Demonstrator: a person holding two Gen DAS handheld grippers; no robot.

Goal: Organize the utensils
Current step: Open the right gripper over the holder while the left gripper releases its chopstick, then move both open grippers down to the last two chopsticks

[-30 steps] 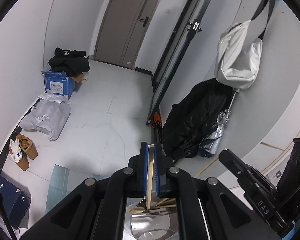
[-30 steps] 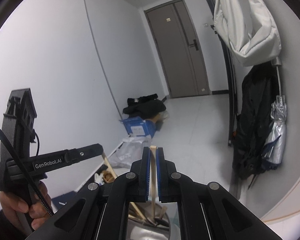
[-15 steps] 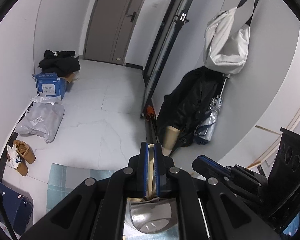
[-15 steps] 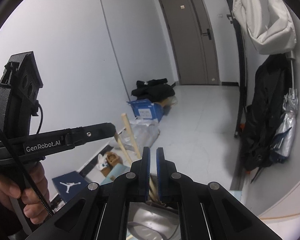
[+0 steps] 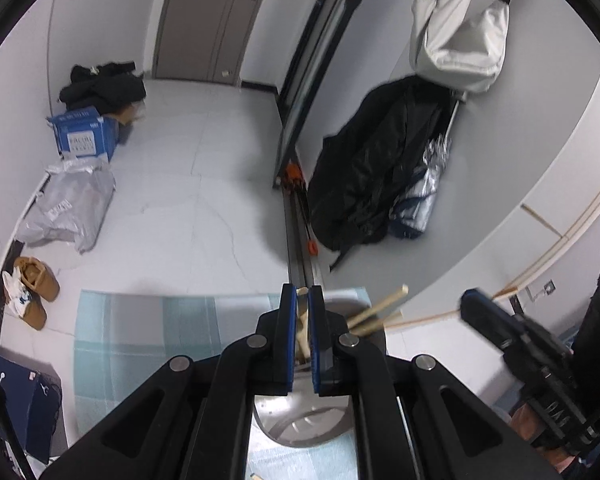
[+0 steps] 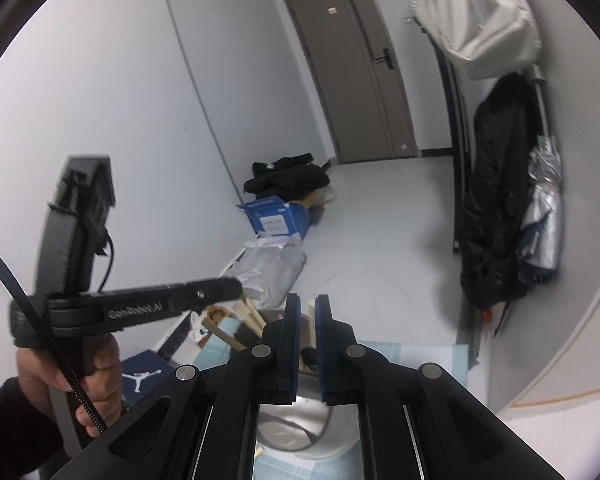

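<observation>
A steel utensil holder (image 5: 300, 428) stands on a pale blue checked mat (image 5: 140, 340), right under both grippers. My left gripper (image 5: 302, 300) is shut on a wooden utensil handle (image 5: 302, 332) that reaches down into the holder. Other wooden handles (image 5: 380, 308) lean out of the holder to the right. In the right wrist view my right gripper (image 6: 308, 308) hangs over the holder (image 6: 292, 428) with its pads slightly apart. A wooden handle (image 6: 309, 324) stands loose in that narrow gap. The left gripper (image 6: 236, 286), held by a hand (image 6: 100, 376), comes in from the left.
On the floor beyond the mat lie a grey bag (image 5: 72, 208), a blue box (image 5: 84, 138) and brown shoes (image 5: 36, 292). A black coat (image 5: 372, 184) and a white bag (image 5: 460, 40) hang on the right wall. A closed door (image 6: 364, 80) is at the far end.
Both grippers have come down closer to the holder and tilted downward. The right gripper's pads, shut on a wooden handle a second ago, now stand slightly apart around it.
</observation>
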